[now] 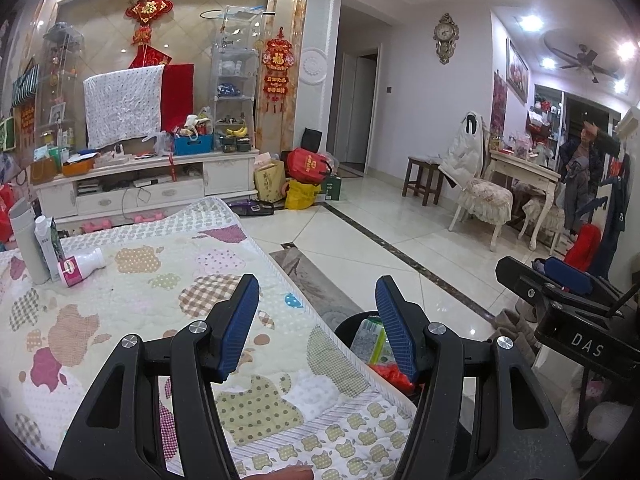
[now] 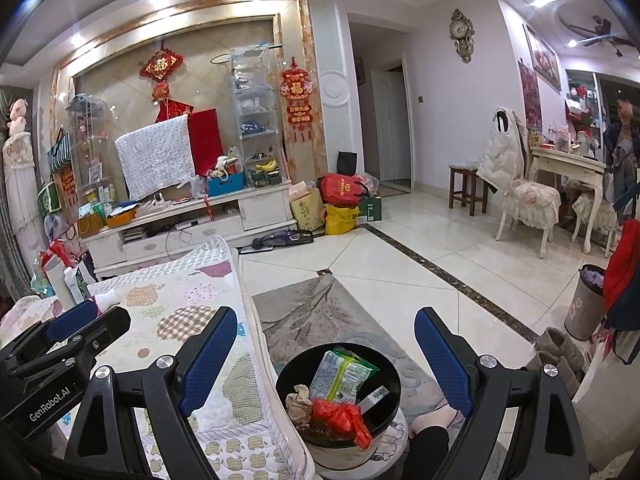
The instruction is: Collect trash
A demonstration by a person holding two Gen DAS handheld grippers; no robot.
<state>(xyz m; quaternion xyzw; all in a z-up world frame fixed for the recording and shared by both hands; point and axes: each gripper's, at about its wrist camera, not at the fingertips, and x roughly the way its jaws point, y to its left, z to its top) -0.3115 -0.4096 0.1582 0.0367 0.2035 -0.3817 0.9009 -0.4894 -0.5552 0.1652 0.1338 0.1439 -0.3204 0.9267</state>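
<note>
**Both tools empty over the quilted tabletop and the trash bin**

On the near edge of the quilted tabletop (image 1: 132, 320), my left tool (image 1: 316, 296) hovers with its blue pads spread apart and nothing between them. Just right of that edge, down on the floor, stands the black trash bin (image 2: 384, 368), and my right tool (image 2: 326, 332) hangs above it, its pads spread wide and empty too. Inside the bin lie a green-and-white snack wrapper (image 2: 340, 374), a crumpled brown tissue (image 2: 299, 402), a red plastic bag (image 2: 340, 414) and a small white box (image 2: 374, 398).

Far to the left on the tabletop, a white bottle with a pink label (image 1: 80, 266) lies on its side. Just beside it stand a tall grey cylinder (image 1: 28, 240) and a white-and-green carton (image 1: 48, 246), both upright. A grey rug (image 2: 336, 312) lies under the bin on the tiled floor. At the far right a person (image 1: 582, 168) stands by a white dining table (image 1: 524, 166).
</note>
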